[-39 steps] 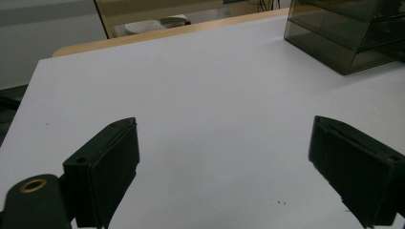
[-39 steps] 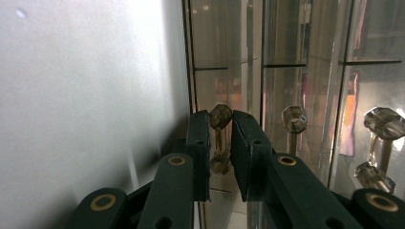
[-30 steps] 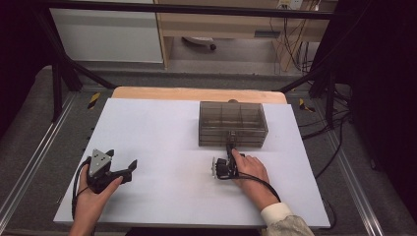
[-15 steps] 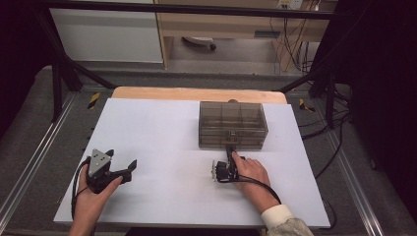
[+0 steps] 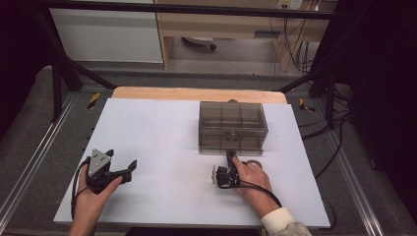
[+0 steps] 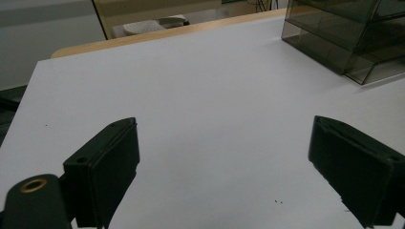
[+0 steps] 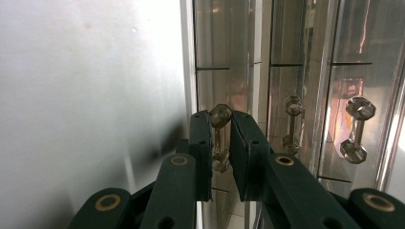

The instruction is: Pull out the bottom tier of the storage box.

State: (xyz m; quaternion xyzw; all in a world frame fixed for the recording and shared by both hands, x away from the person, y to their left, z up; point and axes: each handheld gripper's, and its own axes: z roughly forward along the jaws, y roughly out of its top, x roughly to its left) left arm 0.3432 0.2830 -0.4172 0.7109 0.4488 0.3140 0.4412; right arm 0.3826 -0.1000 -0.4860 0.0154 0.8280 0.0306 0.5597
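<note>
While left gripper point(image 6: 229, 167) gapes empty — right gripper point(image 7: 220, 143) clamps drawer handle point(image 7: 219, 138) | smoked drawer box point(image 5: 232, 125).

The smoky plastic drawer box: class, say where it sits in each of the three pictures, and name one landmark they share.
High view: drawer box stands right of centre, at the white table's far side.
Left gripper view: top right corner.
Right gripper view: close up, across the right half; the right tongs grip a drawer handle.
Shared landmark: the white table.
</note>
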